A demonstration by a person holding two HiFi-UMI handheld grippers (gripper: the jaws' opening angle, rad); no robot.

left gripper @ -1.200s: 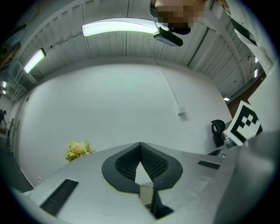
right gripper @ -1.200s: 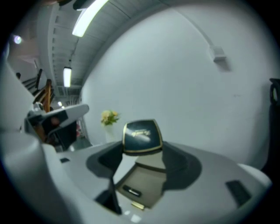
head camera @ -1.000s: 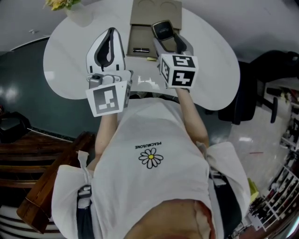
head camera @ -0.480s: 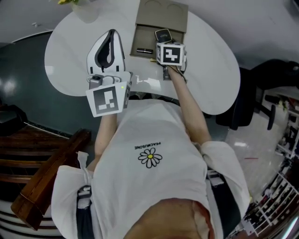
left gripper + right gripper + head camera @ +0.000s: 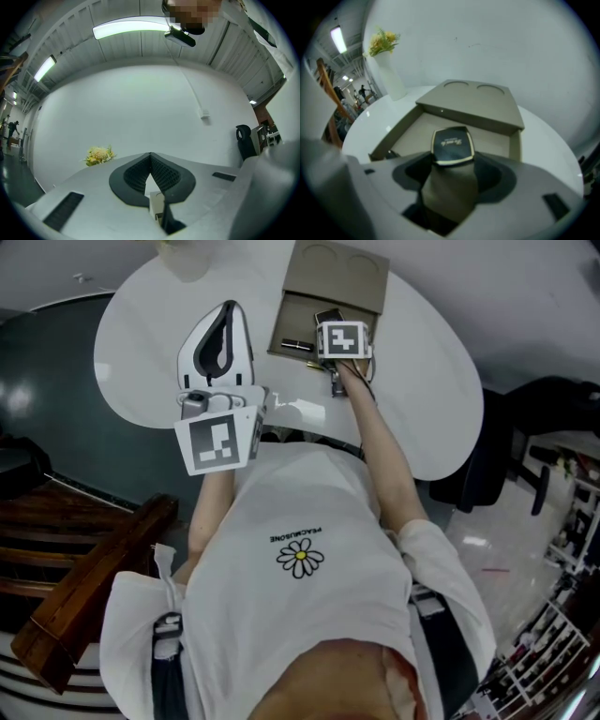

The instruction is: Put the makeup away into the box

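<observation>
one compact (image 5: 452, 145) in right gripper (image 5: 451, 165), left gripper (image 5: 150, 158) closed

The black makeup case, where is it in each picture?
Head view: the black makeup case is top middle, over the open tan box.
Left gripper view: not in it.
Right gripper view: dead centre, clamped in the right gripper, above the box tray.
Shared landmark: the tan box, in the head and right gripper views.

dark item (image 5: 293, 343) in the box (image 5: 298, 320), perhaps lipstick, too small.
</observation>
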